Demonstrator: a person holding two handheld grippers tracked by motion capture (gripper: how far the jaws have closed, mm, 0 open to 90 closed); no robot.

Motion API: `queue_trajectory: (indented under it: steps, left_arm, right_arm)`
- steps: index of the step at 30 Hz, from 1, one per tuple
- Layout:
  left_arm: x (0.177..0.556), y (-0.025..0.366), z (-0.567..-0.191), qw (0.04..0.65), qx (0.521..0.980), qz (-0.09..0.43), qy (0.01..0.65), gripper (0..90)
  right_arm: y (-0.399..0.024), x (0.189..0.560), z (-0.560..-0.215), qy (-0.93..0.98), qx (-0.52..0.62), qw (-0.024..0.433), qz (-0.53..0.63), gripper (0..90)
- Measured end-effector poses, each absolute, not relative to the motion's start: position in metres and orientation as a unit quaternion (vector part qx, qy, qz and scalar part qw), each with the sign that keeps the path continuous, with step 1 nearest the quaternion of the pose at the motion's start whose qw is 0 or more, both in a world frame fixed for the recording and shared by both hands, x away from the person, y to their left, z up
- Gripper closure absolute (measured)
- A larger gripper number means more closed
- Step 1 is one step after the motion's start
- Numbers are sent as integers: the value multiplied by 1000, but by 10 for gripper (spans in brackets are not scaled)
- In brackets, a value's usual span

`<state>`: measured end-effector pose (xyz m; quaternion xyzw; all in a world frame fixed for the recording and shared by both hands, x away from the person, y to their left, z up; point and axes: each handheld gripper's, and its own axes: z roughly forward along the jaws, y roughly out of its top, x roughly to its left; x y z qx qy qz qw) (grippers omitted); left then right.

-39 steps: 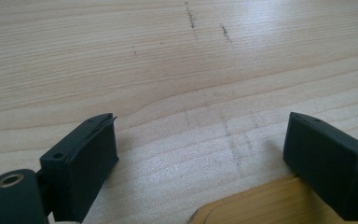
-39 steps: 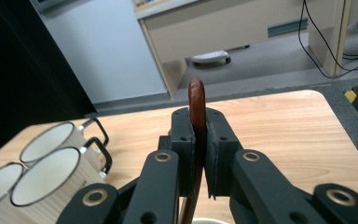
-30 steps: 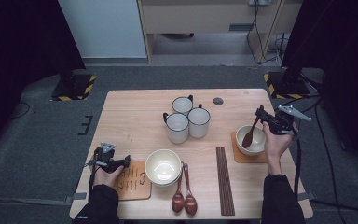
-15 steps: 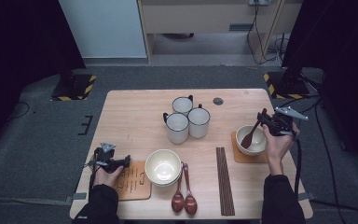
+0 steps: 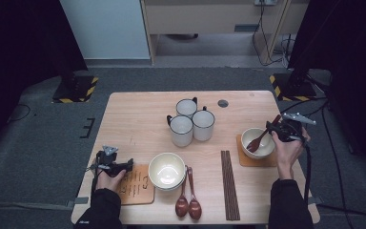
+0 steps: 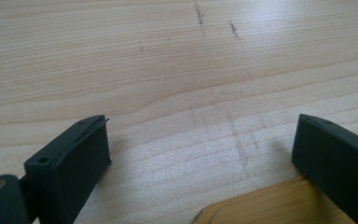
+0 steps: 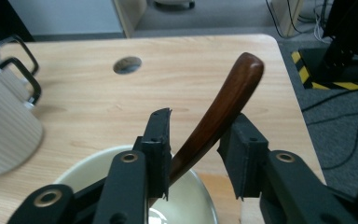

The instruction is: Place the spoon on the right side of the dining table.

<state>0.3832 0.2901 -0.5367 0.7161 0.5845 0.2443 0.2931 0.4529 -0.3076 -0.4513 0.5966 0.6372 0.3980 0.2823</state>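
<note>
Resting bowl-down in the cream bowl point(image 5: 258, 142) on its wooden coaster point(image 5: 257, 160) at the tabletop's point(image 5: 138, 119) right side, a brown wooden spoon point(image 7: 214, 119) leans with its handle up between the jaws of the right gripper point(image 7: 198, 144), which have just been opening and now stand clear of it on one side. That place setting looks done. Across the tabletop, the left gripper point(image 6: 200, 154) waits with jaws spread wide and empty beside a second coaster point(image 5: 136, 183); the other bowl point(image 5: 167, 170), two more spoons point(image 5: 188, 202) and the chopsticks point(image 5: 229, 183) remain to be laid out, by the look of it. Three mugs point(image 5: 190, 121) stand behind.
</note>
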Motion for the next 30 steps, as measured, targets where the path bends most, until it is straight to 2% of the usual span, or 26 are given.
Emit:
queue_trajectory:
  steps: [17, 30]
  left_arm:
    - [384, 290, -537, 291, 715, 244, 588, 14]
    - [384, 290, -537, 290, 714, 244, 588, 11]
  right_arm:
    - [-315, 452, -460, 649, 612, 274, 360, 486]
    - [-321, 451, -466, 643, 628, 253, 358, 427]
